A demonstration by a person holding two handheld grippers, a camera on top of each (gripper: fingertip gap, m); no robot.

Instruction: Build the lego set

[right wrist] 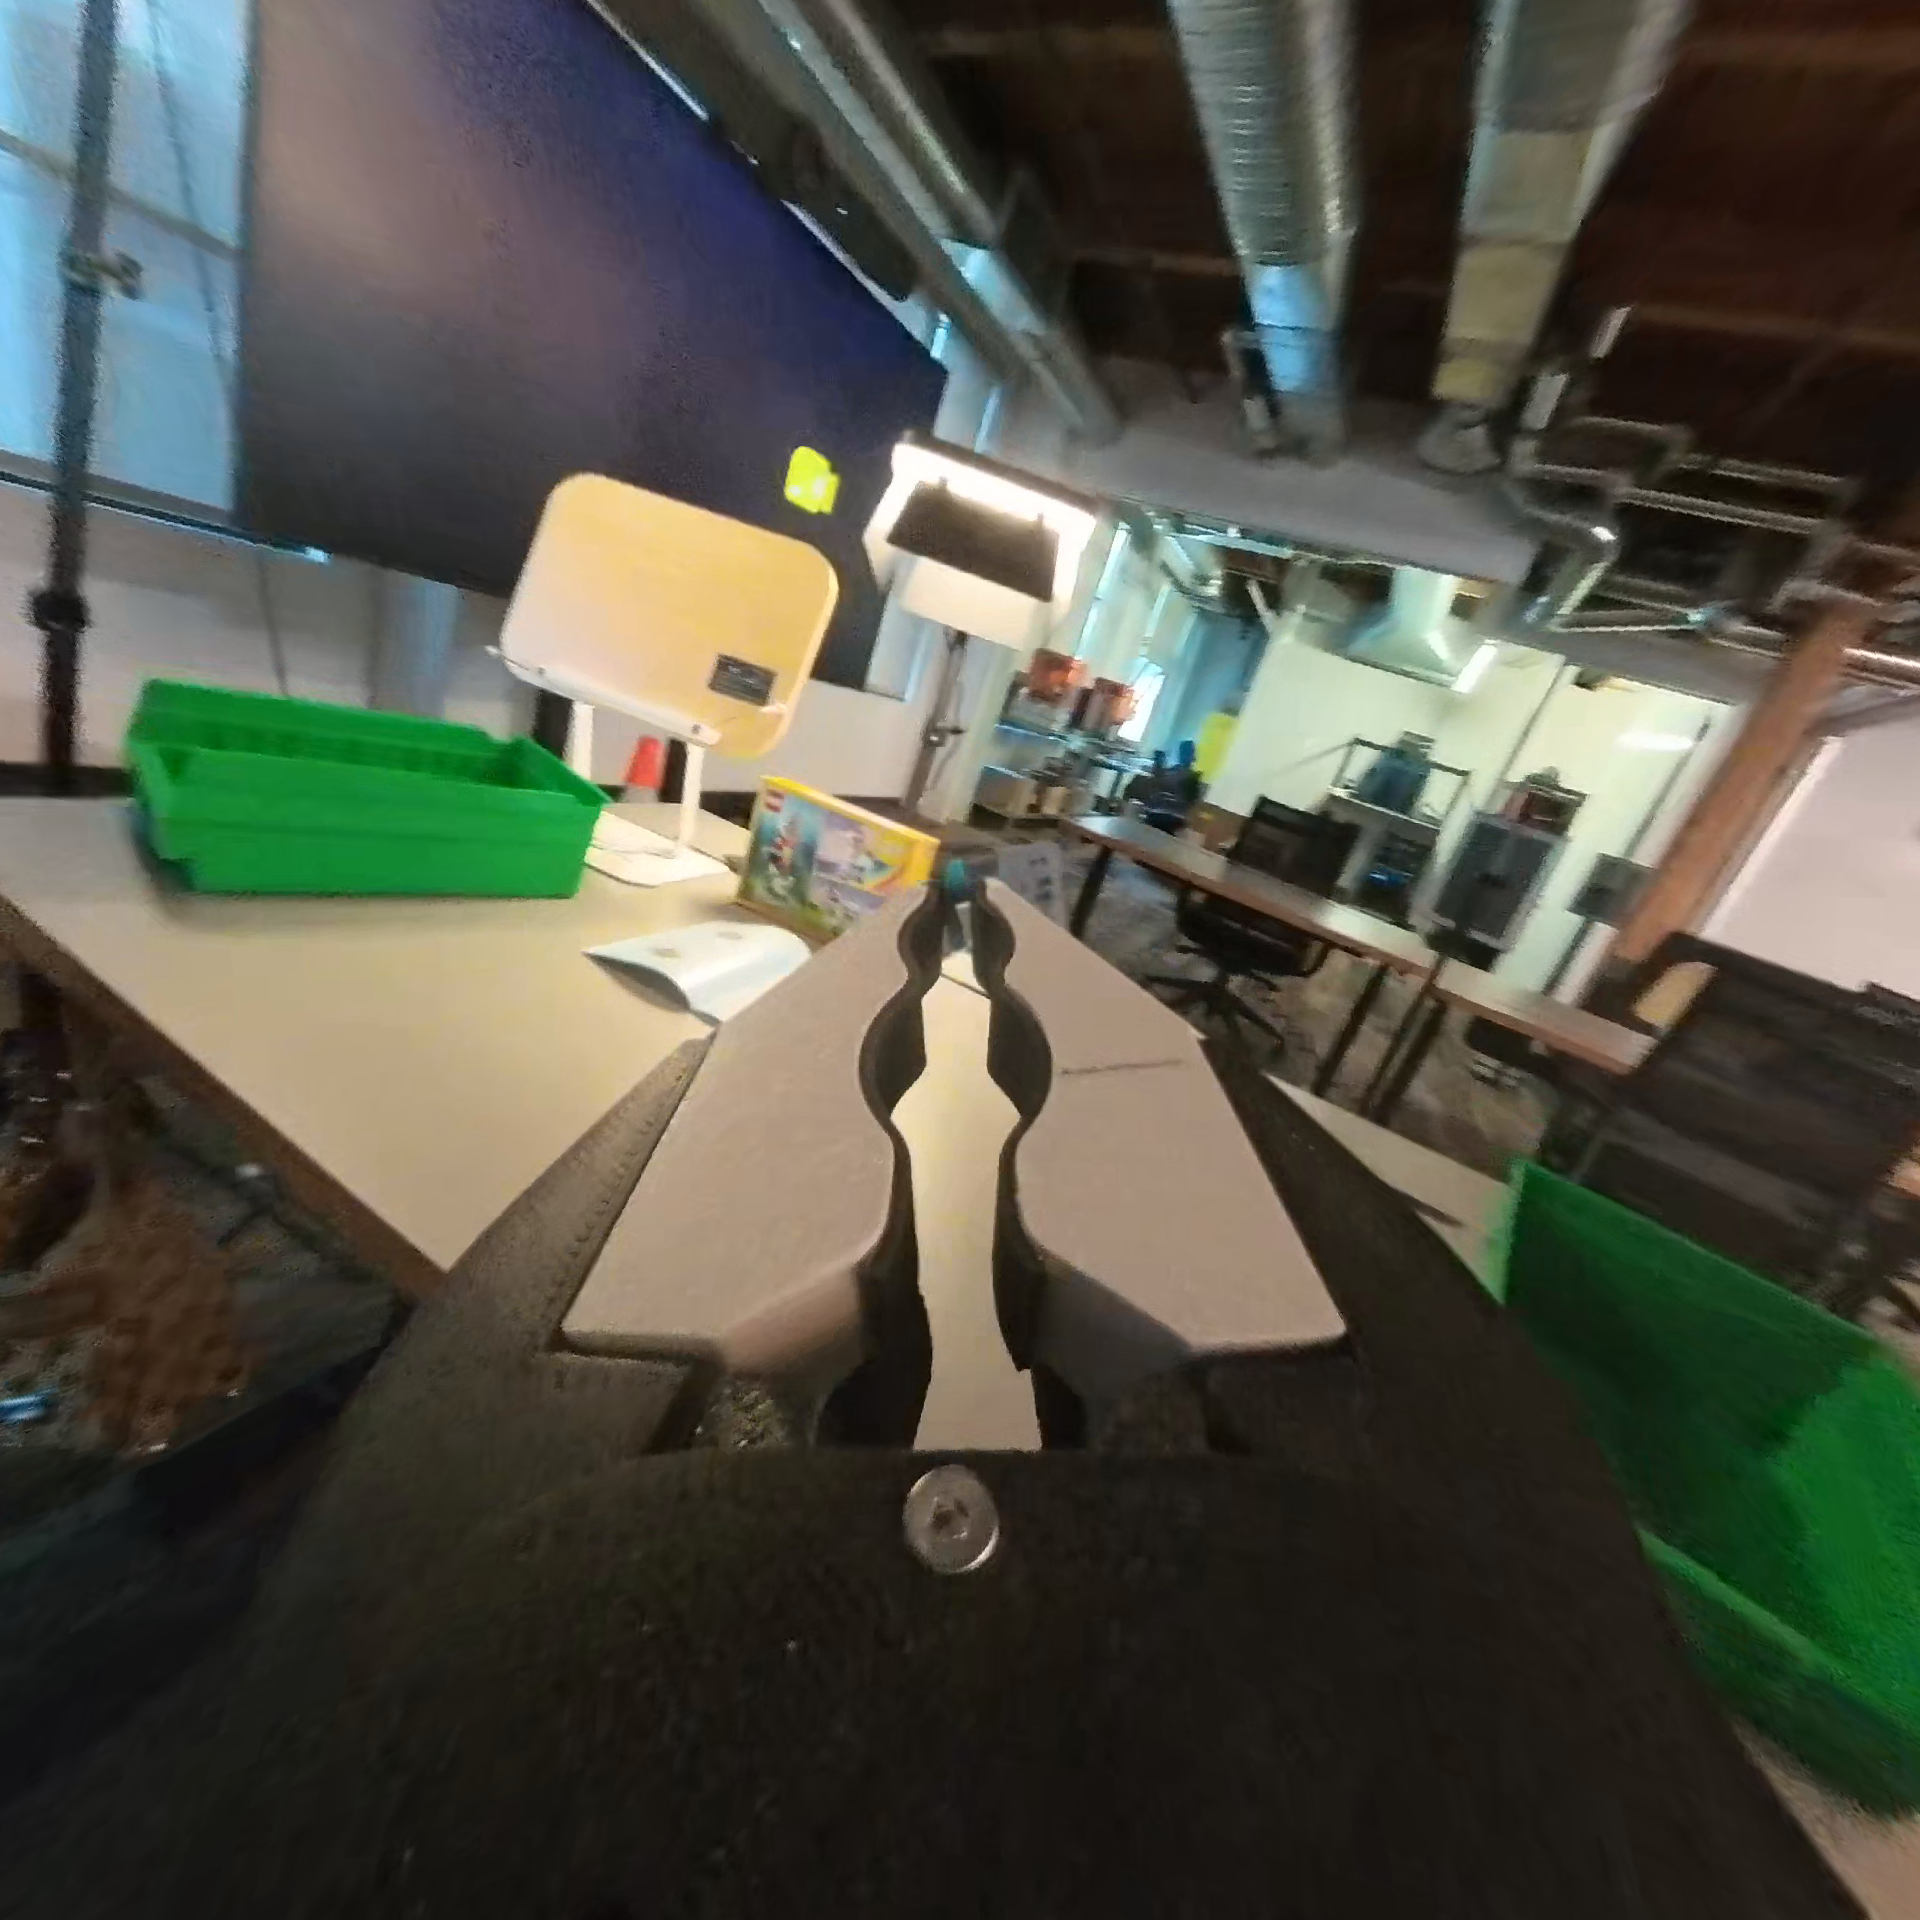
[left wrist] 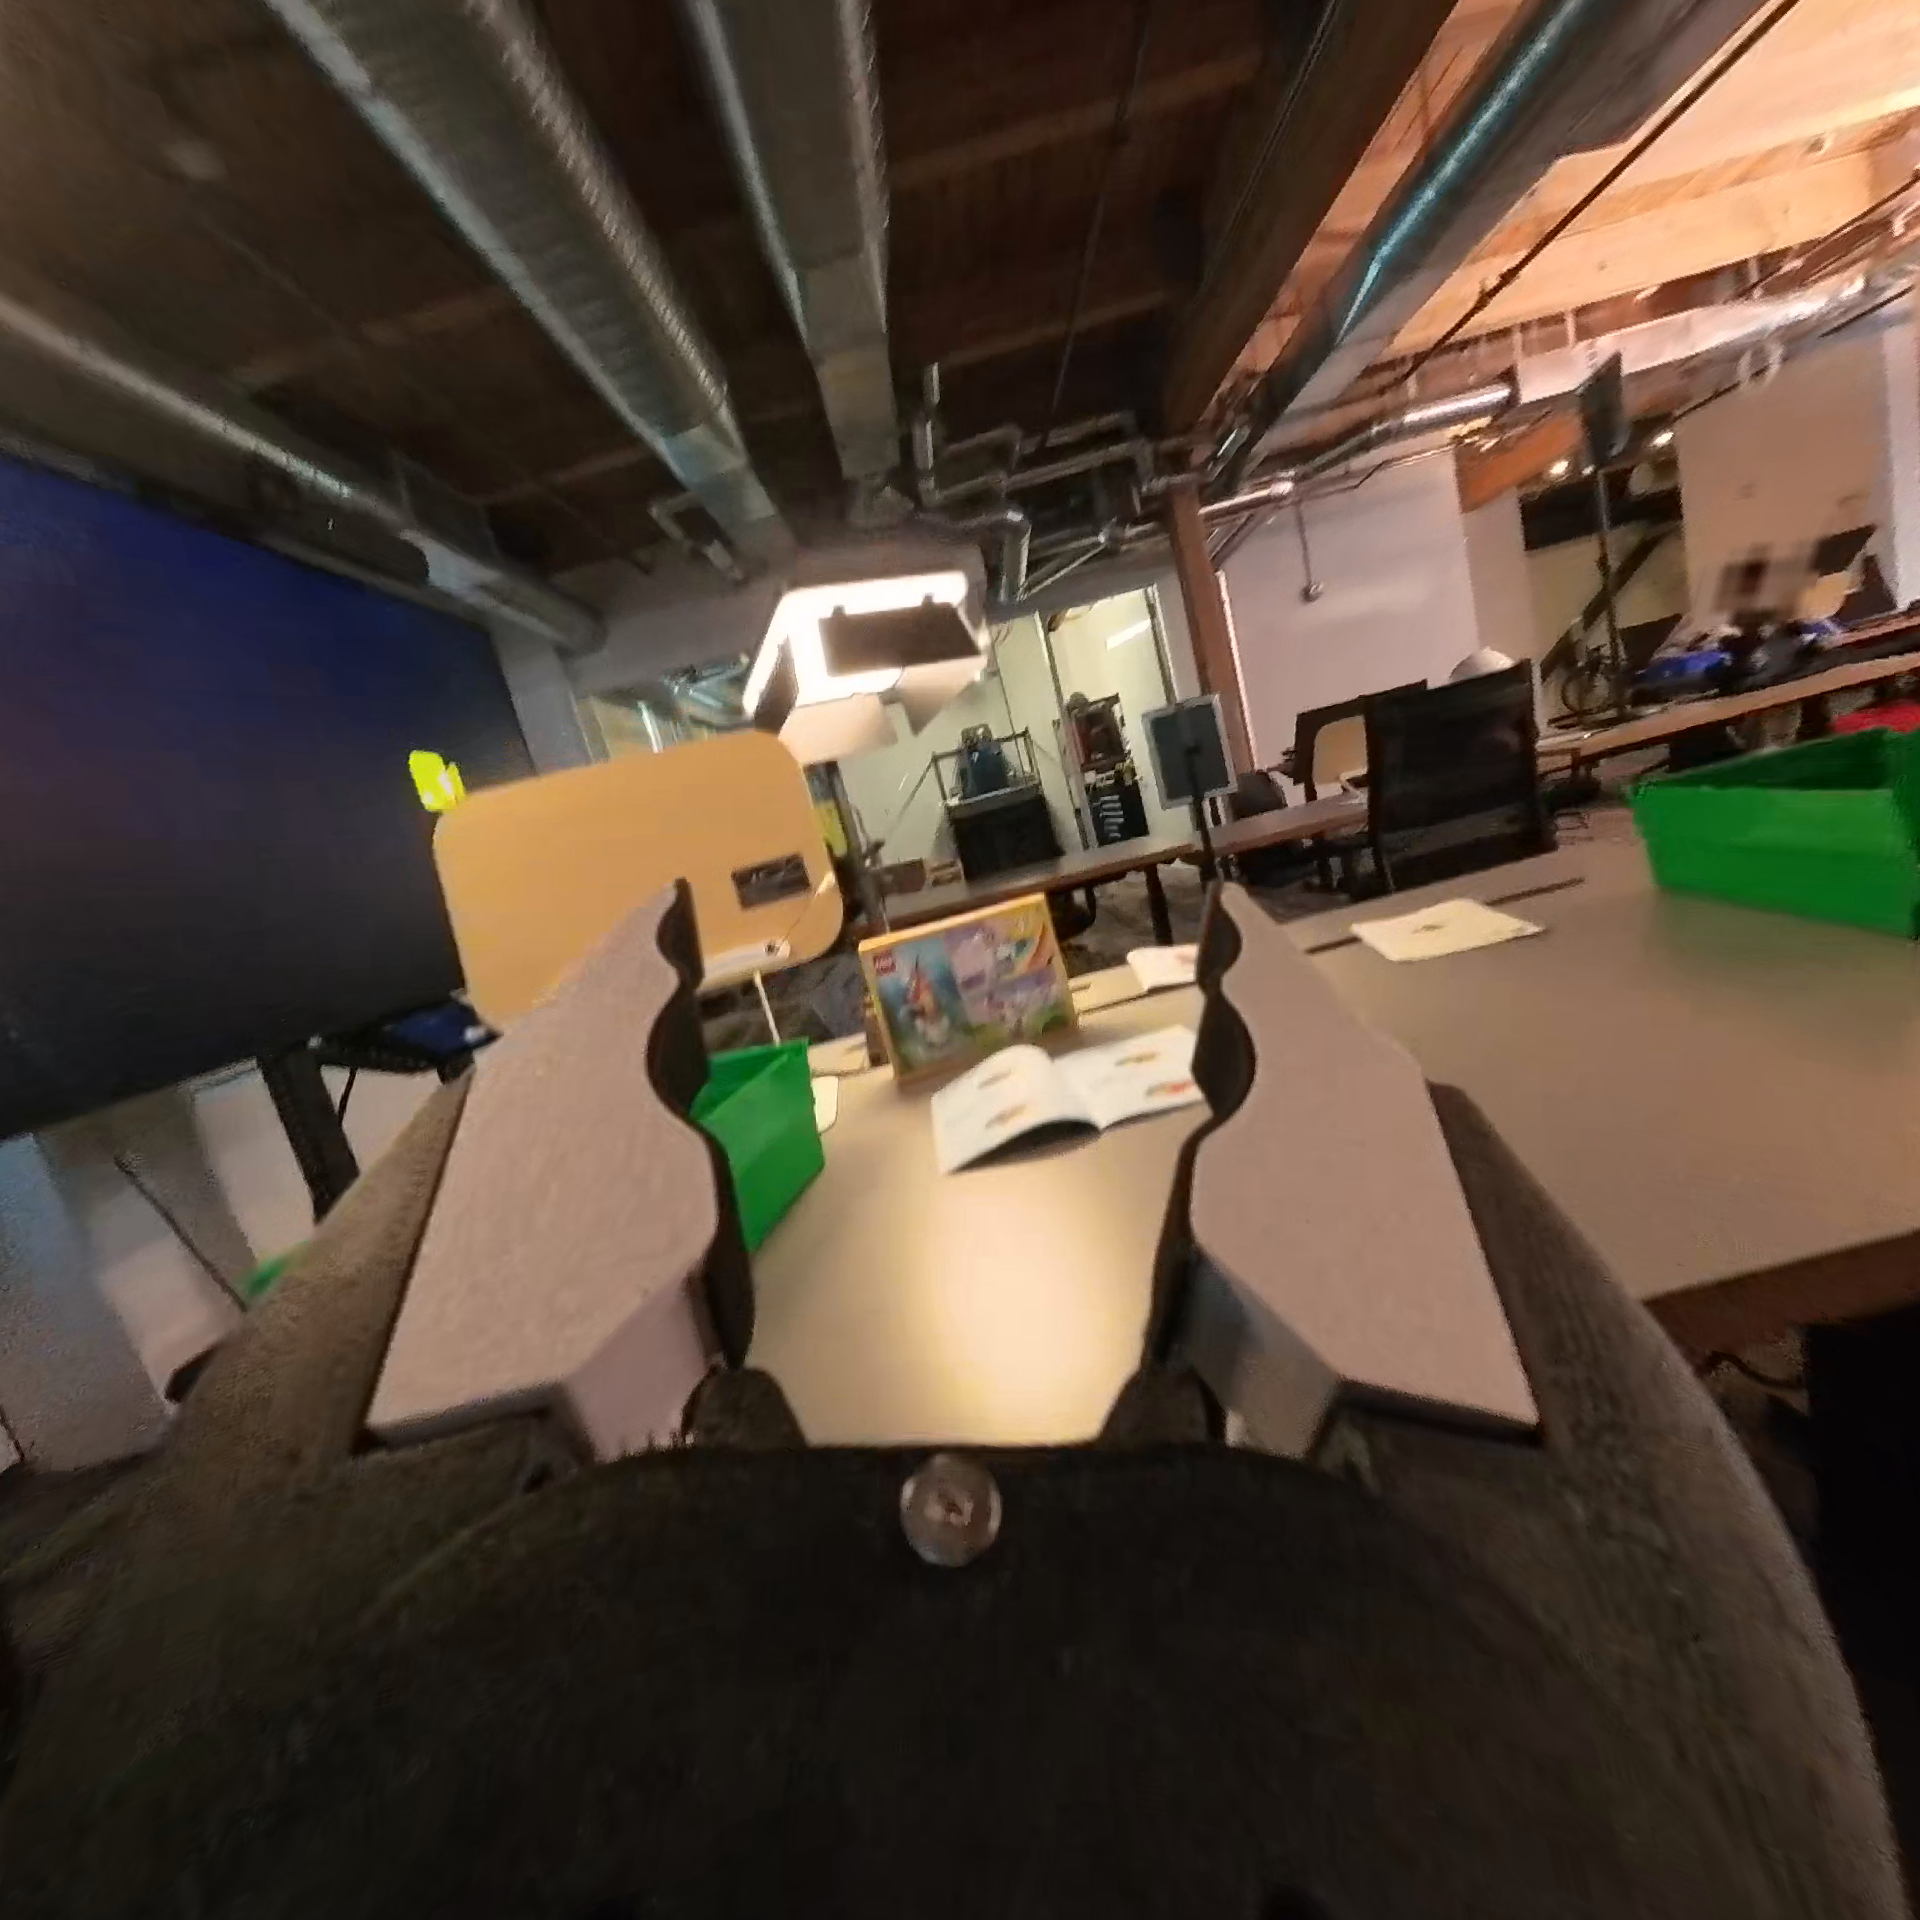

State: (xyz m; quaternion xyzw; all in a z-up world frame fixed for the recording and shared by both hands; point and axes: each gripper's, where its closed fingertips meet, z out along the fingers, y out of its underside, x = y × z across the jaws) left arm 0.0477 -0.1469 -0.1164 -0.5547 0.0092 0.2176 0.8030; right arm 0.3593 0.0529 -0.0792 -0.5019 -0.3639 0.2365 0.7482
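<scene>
Upright lego box (left wrist: 966,995) behind open booklet (left wrist: 1070,1099)

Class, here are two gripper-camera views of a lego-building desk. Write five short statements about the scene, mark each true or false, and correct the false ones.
1. The left hand-held gripper is wide open and empty. True.
2. The right hand-held gripper holds nothing. False: it pinches a small teal piece.
3. The lego box stands upright. True.
4. The instruction booklet is closed. False: it lies open.
5. The trays are red. False: green.
</scene>
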